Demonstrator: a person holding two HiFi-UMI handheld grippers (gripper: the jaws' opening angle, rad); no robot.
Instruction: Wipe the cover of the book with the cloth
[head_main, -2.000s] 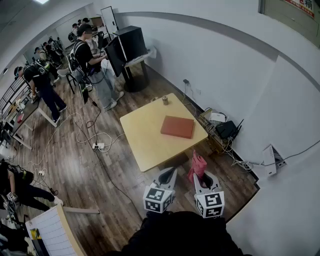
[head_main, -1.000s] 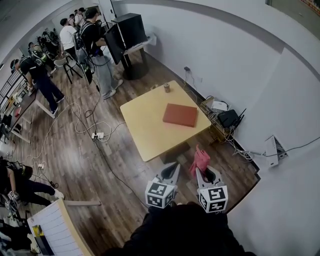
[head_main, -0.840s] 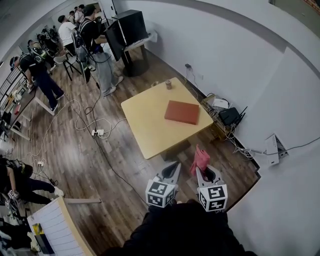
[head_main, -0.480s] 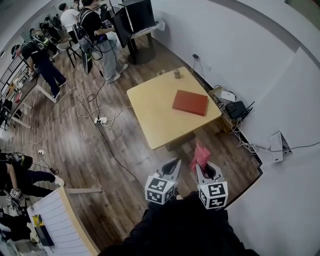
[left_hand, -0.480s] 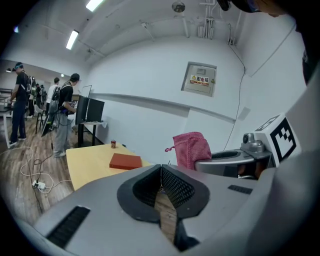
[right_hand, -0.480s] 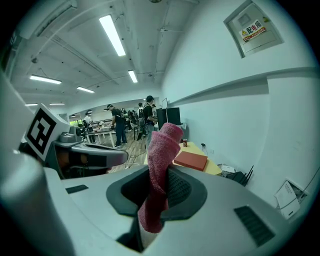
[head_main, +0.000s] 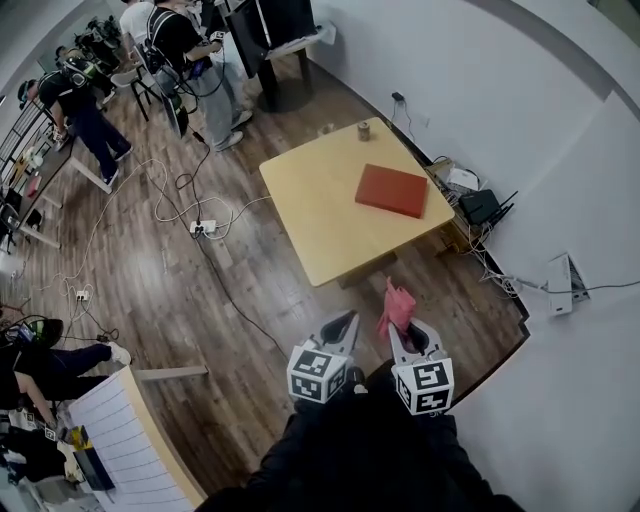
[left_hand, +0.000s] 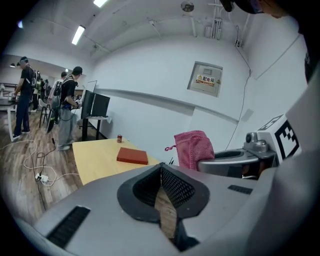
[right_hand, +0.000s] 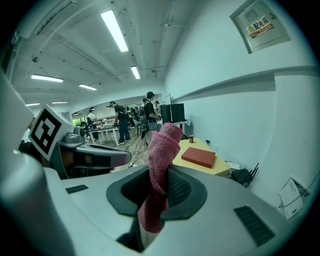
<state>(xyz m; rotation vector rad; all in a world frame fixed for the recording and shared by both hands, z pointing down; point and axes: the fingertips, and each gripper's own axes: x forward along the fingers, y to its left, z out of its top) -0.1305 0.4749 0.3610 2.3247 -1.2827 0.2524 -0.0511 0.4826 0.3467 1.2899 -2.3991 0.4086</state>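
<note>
In my head view the book (head_main: 391, 190) has drifted toward 12 o'clock, still well away, with the right gripper (head_main: 398, 328) jaws pinching the cloth (head_main: 396, 303) and the left gripper (head_main: 343, 322) jaws closed on nothing.

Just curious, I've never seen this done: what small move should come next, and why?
Probably step closer and carry the right tool toward the table: it already grips the pink cloth, but the book lies well ahead on the tabletop, untouched.

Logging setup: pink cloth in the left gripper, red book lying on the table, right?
Not quite: the right gripper holds the pink cloth, as the right gripper view shows. The red book does lie on the table.
</note>
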